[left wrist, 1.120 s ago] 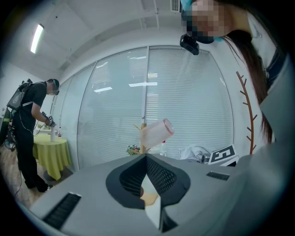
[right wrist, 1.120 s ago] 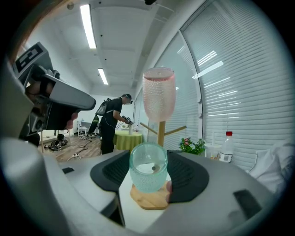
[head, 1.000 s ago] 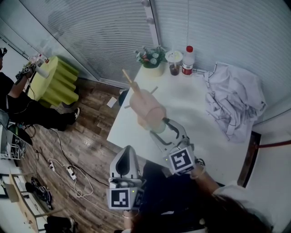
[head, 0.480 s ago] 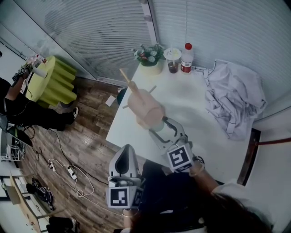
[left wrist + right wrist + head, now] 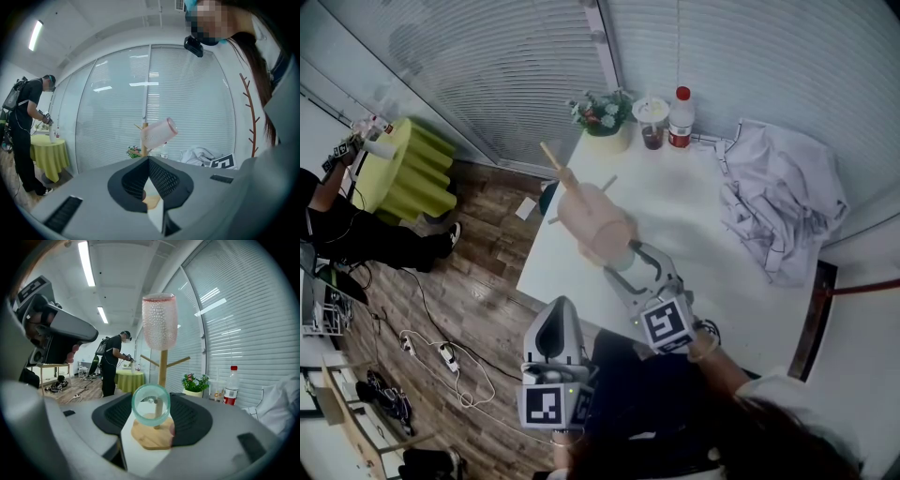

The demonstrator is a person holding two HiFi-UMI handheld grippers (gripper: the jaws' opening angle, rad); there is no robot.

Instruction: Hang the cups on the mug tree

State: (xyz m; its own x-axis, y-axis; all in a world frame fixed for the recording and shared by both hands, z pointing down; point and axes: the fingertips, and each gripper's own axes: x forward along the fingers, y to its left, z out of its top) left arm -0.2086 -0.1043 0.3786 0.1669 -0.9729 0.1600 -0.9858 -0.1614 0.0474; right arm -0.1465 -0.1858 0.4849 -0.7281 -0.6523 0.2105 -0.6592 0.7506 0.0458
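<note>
Nearest, below the mug tree [image 5: 162, 363] and off the table [image 5: 694, 216] edge, the left gripper [image 5: 149, 160] idles, jaws together on nothing. The right gripper [image 5: 625, 261], jaws wide, clamps a teal cup [image 5: 150, 405] end-on before the tree's base, apparently to line it up with a free peg. A pink cup [image 5: 160, 322] caps the post. Beyond the tree stands a red-capped bottle [image 5: 229, 386]; its label is unreadable.

My right claw [image 5: 627, 263] is reaching forward, clamped on a green cup [image 5: 150, 411]; left claw [image 5: 557, 312] hangs back, pinched closed, empty.
</note>
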